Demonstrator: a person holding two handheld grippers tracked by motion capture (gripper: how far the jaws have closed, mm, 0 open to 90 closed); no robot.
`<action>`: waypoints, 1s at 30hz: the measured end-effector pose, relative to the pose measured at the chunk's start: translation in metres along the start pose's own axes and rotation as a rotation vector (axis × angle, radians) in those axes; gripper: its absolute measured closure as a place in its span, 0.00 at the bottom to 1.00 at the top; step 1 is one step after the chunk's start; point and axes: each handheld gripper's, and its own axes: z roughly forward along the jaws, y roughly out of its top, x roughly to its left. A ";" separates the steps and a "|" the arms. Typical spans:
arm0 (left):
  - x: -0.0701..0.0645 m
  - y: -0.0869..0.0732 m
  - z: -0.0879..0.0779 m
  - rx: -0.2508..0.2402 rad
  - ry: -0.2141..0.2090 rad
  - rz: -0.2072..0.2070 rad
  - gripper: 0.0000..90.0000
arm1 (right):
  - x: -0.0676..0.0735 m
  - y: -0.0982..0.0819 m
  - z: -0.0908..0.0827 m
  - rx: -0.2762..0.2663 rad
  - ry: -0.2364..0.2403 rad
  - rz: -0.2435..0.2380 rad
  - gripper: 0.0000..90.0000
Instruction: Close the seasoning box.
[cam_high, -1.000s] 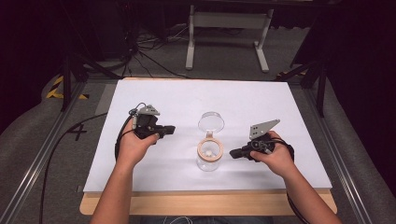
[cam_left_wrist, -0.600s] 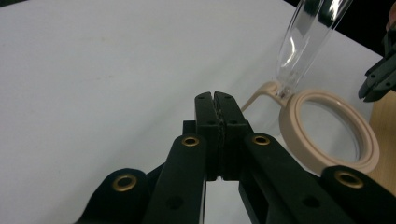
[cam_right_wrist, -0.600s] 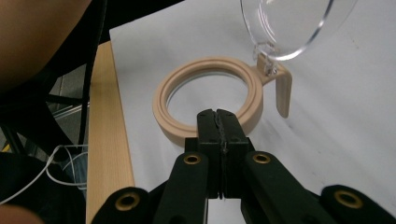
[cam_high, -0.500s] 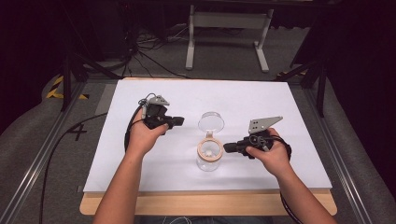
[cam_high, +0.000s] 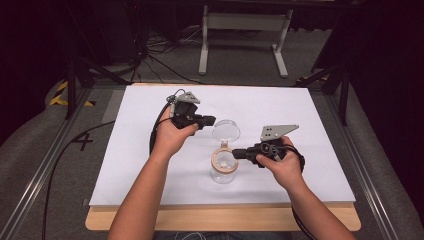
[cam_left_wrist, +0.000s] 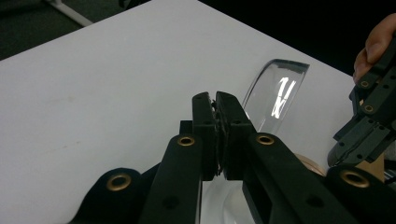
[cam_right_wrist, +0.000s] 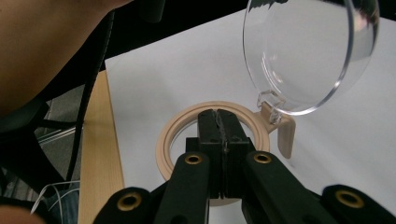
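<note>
A clear jar (cam_high: 223, 167) with a tan rim (cam_right_wrist: 215, 122) stands mid-table (cam_high: 150, 165), its hinged clear lid (cam_high: 226, 131) swung up and open on the far side. The lid lies just ahead of the left tongs (cam_high: 206, 121), which look nearer to it; the right tongs (cam_high: 236, 153) sit at the rim's near edge. Both pairs are pressed together on nothing. The right gripper view shows the hinge (cam_right_wrist: 275, 117); the left gripper view catches the lid edge-on (cam_left_wrist: 275, 95).

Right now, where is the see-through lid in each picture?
High view: the clear lid stands open at table centre, between both grippers.
Left gripper view: right of the shut jaws, upper middle.
Right gripper view: top right.
Shared landmark: the beige ring it hinges on.
</note>
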 end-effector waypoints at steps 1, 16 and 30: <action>0.000 0.001 0.001 -0.002 -0.002 0.006 0.97 | 0.000 0.000 0.000 -0.004 -0.002 0.002 1.00; -0.013 0.004 -0.003 0.005 -0.028 0.041 0.97 | 0.000 0.000 0.003 -0.046 -0.016 0.005 1.00; -0.027 0.001 -0.010 0.045 -0.024 0.096 0.95 | 0.003 0.001 0.001 -0.054 -0.010 0.000 1.00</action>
